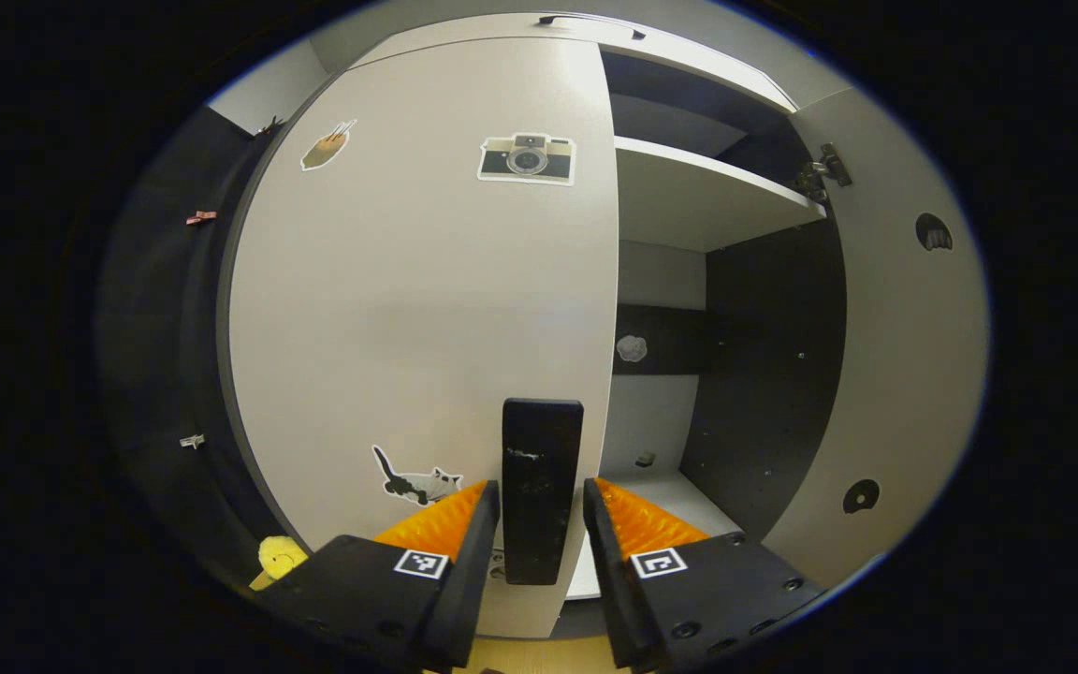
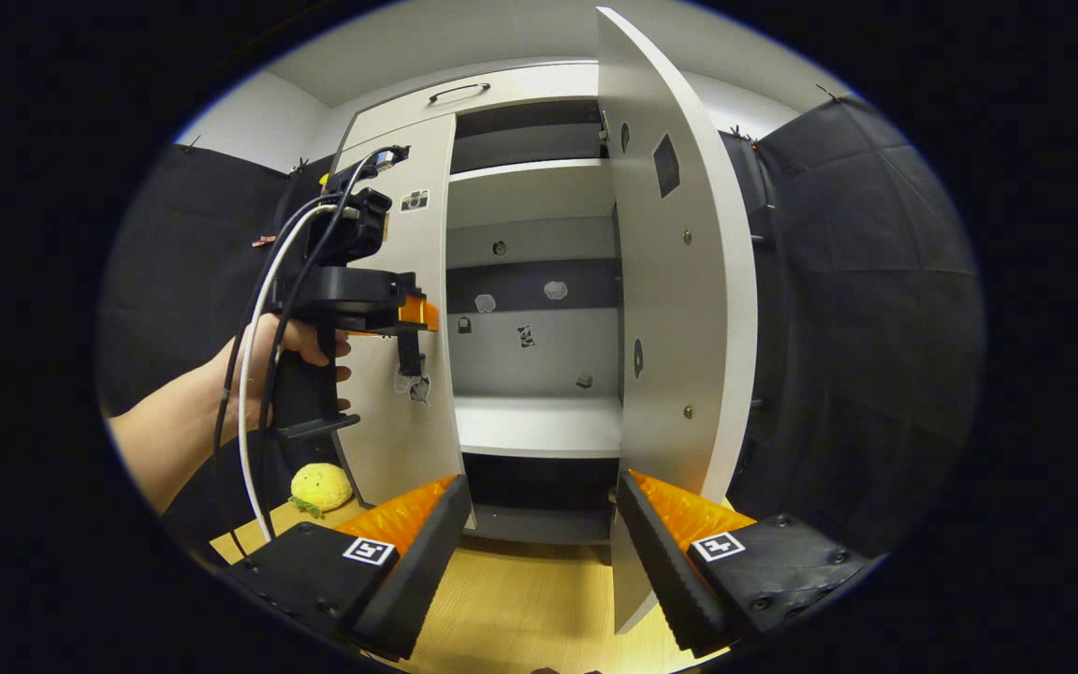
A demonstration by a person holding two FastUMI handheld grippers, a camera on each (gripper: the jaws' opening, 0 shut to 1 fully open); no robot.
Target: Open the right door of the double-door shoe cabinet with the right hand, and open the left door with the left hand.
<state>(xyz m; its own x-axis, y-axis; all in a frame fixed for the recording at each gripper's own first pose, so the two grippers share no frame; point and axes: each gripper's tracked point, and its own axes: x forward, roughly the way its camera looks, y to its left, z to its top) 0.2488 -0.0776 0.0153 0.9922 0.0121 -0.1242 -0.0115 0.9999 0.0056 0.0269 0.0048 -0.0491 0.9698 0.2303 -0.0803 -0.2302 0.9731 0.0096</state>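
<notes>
The white left door (image 1: pixel 408 309) of the shoe cabinet, with stickers on it, stands closed. Its black upright handle (image 1: pixel 542 440) sits between the fingers of my left gripper (image 1: pixel 542 485), and both tips touch its sides. The right gripper view shows the left gripper (image 2: pixel 422 318) held by a hand (image 2: pixel 258 365) at the left door (image 2: pixel 408 431). The right door (image 2: pixel 679 281) is swung wide open, its inner face towards the shelves. My right gripper (image 2: pixel 544 482) is open and holds nothing; the door's lower edge is just beside its right finger.
Inside the cabinet are white shelves (image 2: pixel 539 421) against a dark back panel. A yellow plush toy (image 2: pixel 319 487) lies on the wooden floor (image 2: pixel 520 599) left of the cabinet. A drawer front with a black handle (image 2: pixel 458 91) runs along the top. Black cloth walls flank the cabinet.
</notes>
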